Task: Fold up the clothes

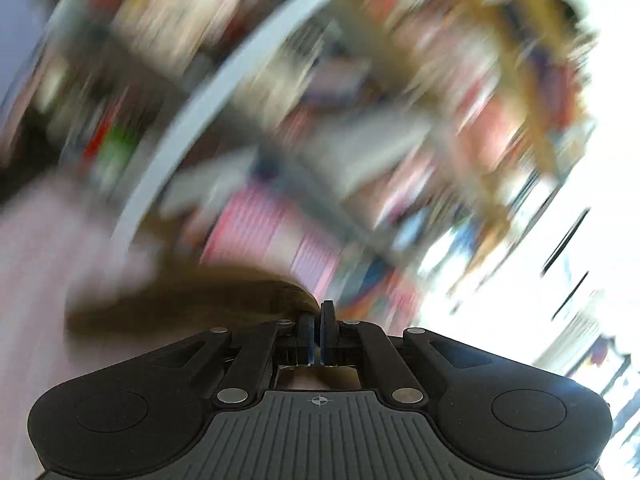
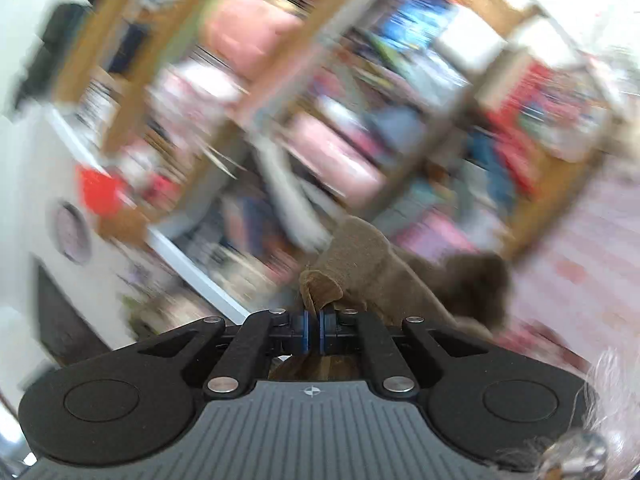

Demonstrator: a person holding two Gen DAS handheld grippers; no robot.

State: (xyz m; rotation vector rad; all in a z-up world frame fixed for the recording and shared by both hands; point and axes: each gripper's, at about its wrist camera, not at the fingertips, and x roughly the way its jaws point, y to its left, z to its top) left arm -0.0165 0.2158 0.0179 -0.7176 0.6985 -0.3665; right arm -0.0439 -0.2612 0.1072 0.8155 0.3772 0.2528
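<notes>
Before blurred shelves: brown cloth, one edge clamped in left gripper, another in right gripper. Advice: keep grips level, cloth taut, before folding.

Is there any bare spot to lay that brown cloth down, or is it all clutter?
The pale pink surface left of the brown cloth looks bare, as does the pink striped stretch right of it. Ahead, the wooden shelves are crammed. Both the left gripper and right gripper pinch the cloth; blur hides finer detail.
</notes>
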